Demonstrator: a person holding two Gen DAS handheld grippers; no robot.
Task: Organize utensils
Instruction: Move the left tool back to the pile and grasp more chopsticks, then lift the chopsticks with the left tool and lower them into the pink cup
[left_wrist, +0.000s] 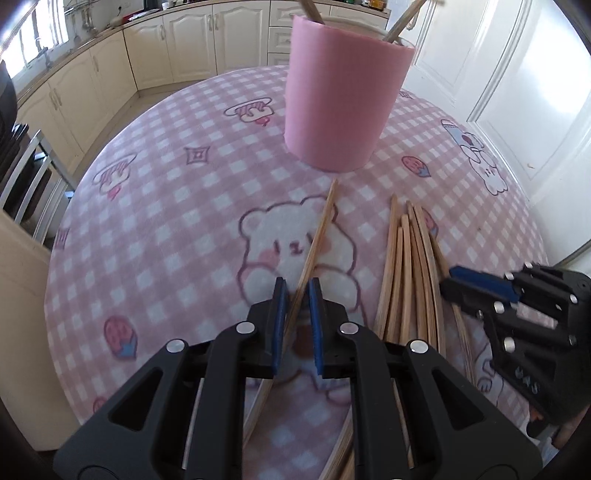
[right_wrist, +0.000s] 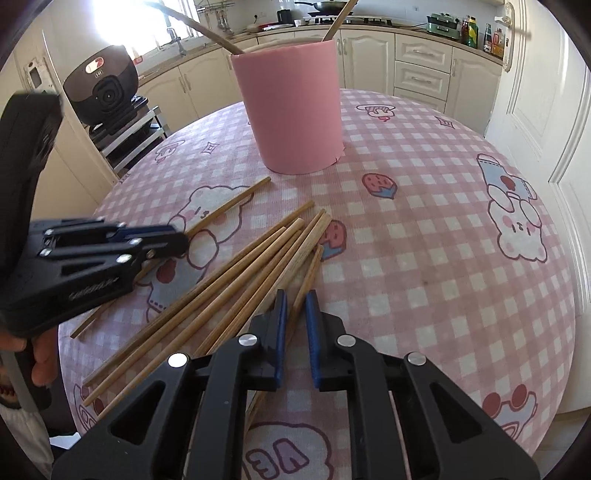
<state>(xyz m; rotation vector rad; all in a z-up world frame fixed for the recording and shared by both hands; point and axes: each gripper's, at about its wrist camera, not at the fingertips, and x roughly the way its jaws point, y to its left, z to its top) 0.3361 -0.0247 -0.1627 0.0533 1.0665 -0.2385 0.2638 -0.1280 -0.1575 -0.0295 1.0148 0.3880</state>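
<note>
Pick-up step: the left gripper (left_wrist: 297, 291) pinches a lone chopstick (left_wrist: 320, 229) on the bench (left_wrist: 177, 229); the right gripper (right_wrist: 295, 306) pinches one at the pile (right_wrist: 236, 269). Next, probably lift both into the pink cup (right_wrist: 291, 107).

Holder (right_wrist: 291, 107) behind on table (right_wrist: 424, 240); chopstick pile (right_wrist: 236, 280) before it; lone chopstick (right_wrist: 225, 210) left.

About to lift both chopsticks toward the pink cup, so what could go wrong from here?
1. The left tool grips its lone chopstick far from the tip, so it may pivot.
2. The right tool pinches one chopstick at the edge of the pile; lifting could drag neighbours.
3. Sticks already in the pink cup lean outward and may block insertion.
</note>
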